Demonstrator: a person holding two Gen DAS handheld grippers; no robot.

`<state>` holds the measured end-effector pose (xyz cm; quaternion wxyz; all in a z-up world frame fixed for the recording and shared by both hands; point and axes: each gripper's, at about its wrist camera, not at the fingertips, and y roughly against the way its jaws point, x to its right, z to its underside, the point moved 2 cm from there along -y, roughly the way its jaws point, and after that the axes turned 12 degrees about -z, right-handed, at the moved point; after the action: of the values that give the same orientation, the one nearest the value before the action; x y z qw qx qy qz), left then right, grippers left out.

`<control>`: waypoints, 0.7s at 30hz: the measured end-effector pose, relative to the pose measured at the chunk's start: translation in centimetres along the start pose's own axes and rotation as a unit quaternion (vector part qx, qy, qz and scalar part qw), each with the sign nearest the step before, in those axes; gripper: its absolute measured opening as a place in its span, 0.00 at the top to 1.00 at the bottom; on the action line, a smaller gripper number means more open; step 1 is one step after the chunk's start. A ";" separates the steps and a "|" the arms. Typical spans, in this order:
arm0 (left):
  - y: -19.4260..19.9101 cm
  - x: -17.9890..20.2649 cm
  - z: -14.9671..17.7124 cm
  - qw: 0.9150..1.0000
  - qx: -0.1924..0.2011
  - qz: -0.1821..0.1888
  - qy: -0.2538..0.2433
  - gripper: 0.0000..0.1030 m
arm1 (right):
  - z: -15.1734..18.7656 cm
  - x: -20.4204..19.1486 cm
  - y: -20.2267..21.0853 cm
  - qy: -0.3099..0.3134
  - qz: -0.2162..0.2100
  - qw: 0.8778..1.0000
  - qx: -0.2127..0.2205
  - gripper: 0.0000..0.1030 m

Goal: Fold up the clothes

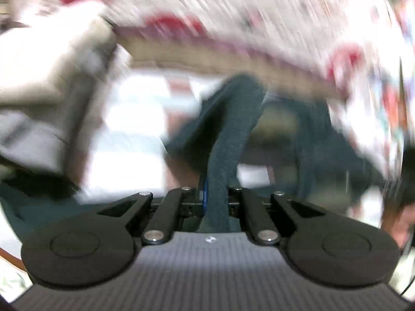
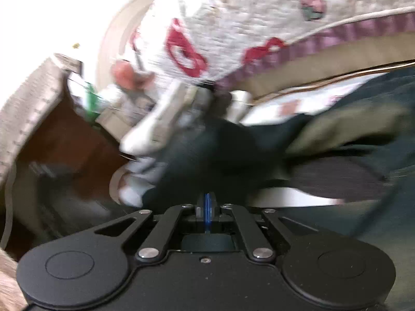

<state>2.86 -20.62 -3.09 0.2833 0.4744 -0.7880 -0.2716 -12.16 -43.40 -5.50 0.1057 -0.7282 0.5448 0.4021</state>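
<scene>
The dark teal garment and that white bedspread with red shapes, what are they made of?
The dark teal garment, pinched in the left hand-held gripper, looks like soft matte knit or fleece with a fuzzy nap. The white bedspread with red shapes seems quilted cotton with a puckered, stitched surface.

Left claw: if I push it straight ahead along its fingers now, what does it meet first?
Only more of the dark teal garment the left claw is already shut on; behind it probably the quilted bedspread's edge, though blur hides depth.
</scene>
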 end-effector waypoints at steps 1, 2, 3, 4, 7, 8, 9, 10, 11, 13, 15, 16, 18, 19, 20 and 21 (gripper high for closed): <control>0.6 -2.5 -1.0 0.998 0.012 0.008 0.055 0.94 | 0.1 0.3 0.3 0.000 0.012 1.000 -0.005 0.92; 1.0 -5.1 -1.7 0.993 0.017 0.019 0.114 0.94 | 0.3 0.7 0.5 0.001 0.025 1.000 -0.010 0.92; 0.9 -7.3 -1.8 0.986 0.013 0.032 0.165 0.94 | 0.4 1.0 0.8 0.001 0.037 0.999 -0.016 0.91; 0.5 -9.1 -1.4 0.977 -0.005 0.044 0.207 0.94 | 0.6 1.4 1.0 0.001 0.050 0.999 -0.021 0.90; -0.8 -11.2 0.7 0.960 -0.050 0.064 0.269 0.94 | 1.1 2.2 1.2 -0.007 0.072 0.997 -0.034 0.72; -1.1 -11.3 1.5 0.955 -0.061 0.071 0.283 0.94 | 1.3 2.3 0.7 -0.019 0.062 0.997 -0.035 0.58; -1.3 -11.2 2.2 0.948 -0.072 0.082 0.298 0.94 | 1.4 2.2 0.0 -0.026 0.052 0.998 -0.038 0.52; -1.3 -11.1 2.7 0.941 -0.081 0.099 0.315 0.94 | 1.5 1.9 -0.9 -0.031 0.042 0.998 -0.042 0.49; -1.1 -10.9 3.2 0.933 -0.087 0.115 0.330 0.94 | 1.6 1.6 -1.7 -0.037 0.031 0.998 -0.045 0.42; -0.7 -10.5 4.0 0.925 -0.091 0.140 0.341 0.94 | 2.1 0.4 -3.7 -0.032 0.001 0.998 -0.060 0.36; 0.1 -10.1 4.3 0.930 -0.090 0.138 0.328 0.95 | 2.5 0.0 -6.6 -0.031 -0.049 0.995 -0.079 0.28; 0.5 -9.8 4.2 0.936 -0.087 0.131 0.314 0.95 | 2.7 0.3 -8.2 -0.043 -0.059 0.994 -0.084 0.28; 1.3 -9.6 4.1 0.946 -0.080 0.121 0.291 0.95 | 3.1 0.8 -11.3 -0.070 -0.074 0.991 -0.090 0.28; 1.6 -9.8 4.2 0.946 -0.075 0.123 0.289 0.95 | 3.2 0.8 -12.5 -0.079 -0.085 0.989 -0.091 0.28; 1.8 -10.0 4.2 0.946 -0.068 0.126 0.290 0.95 | 3.3 0.5 -13.4 -0.086 -0.101 0.987 -0.086 0.28; 1.8 -10.5 4.4 0.946 -0.062 0.125 0.294 0.95 | 3.6 0.2 -14.0 -0.097 -0.120 0.985 -0.077 0.28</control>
<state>2.78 -9.74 -6.86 0.5626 0.4122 -0.7046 -0.1308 -1.50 -36.07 -12.01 0.1495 -0.7518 0.4079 0.4961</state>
